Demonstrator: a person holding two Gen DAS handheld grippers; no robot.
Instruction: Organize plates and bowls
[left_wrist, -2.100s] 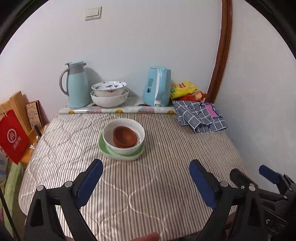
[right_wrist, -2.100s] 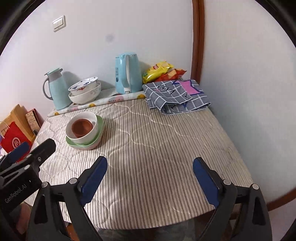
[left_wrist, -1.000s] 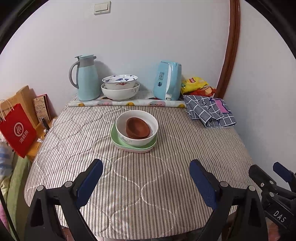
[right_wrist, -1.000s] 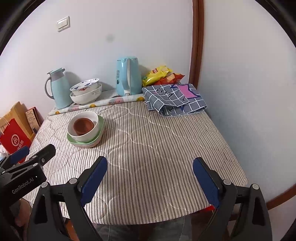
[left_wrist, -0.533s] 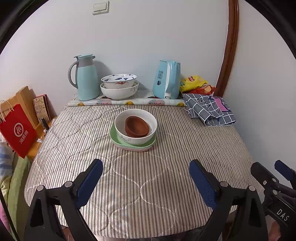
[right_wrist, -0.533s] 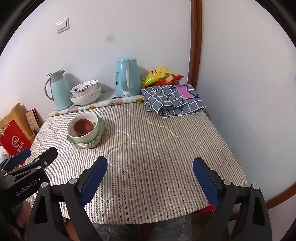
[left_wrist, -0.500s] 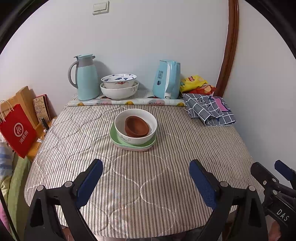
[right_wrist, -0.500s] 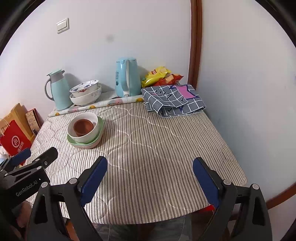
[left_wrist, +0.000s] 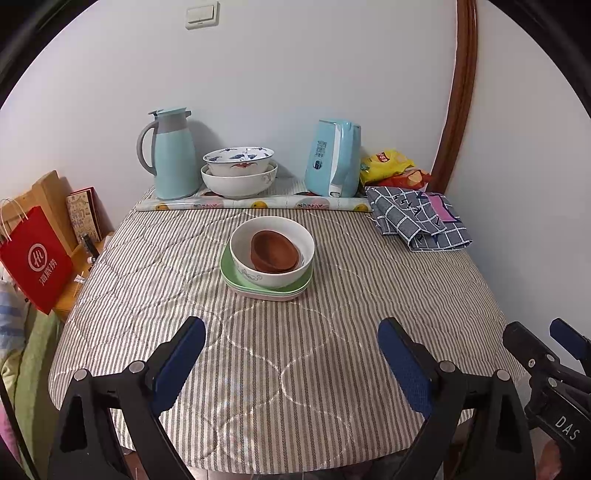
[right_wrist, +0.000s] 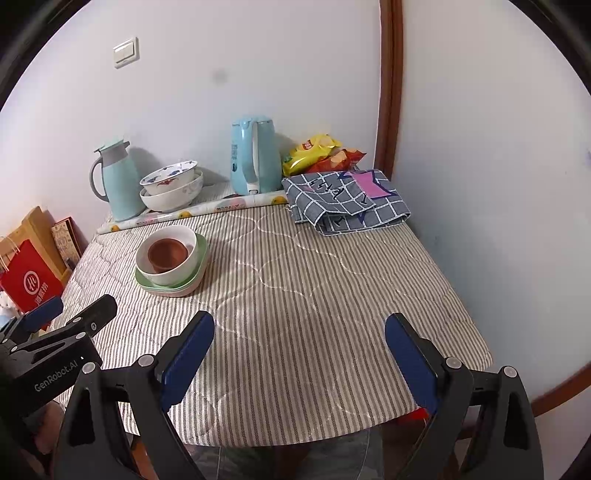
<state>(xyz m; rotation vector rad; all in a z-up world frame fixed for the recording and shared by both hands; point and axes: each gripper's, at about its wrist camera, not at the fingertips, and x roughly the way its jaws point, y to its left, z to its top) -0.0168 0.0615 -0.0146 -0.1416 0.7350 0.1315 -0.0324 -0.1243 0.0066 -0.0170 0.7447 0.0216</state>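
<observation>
White wall standing behind, with a light switch (left_wrist: 202, 14) high up on it. Looking down at a table (left_wrist: 295, 369) wearing a brown and white striped cloth.

Holding the left tool (left_wrist: 291, 326) low over the near edge of the table, fingers spread wide apart and gripping nothing. Holding the right tool (right_wrist: 300, 319) the same way, wide apart and gripping nothing too. Keeping both tools well apart from the dishes.

Seeing a stack of plates (left_wrist: 295, 287) lying near the middle of the table, green on top and pinkish at the bottom. Seeing a white bowl (left_wrist: 258, 277) sitting on those plates. Seeing a small brown bowl (left_wrist: 275, 251) lying inside the white bowl, tipped a little to one side.

Spotting two more big bowls (left_wrist: 238, 173) at the back by the wall, one sitting inside the other, the top one painted blue and red. Finding a light blue jug (left_wrist: 173, 158) just beside them on the left, and a light blue kettle (left_wrist: 334, 164) on the right. Finding a rolled mat (left_wrist: 255, 203) with fruit pictures lying in front of them.

Noticing yellow and red snack bags (left_wrist: 388, 162) tucked in the back right corner. Noticing a folded checked cloth (left_wrist: 417, 218) lying just in front of the bags, with a pink patch on top.

Catching a red paper bag (left_wrist: 35, 258) leaning beside the table on the left.
</observation>
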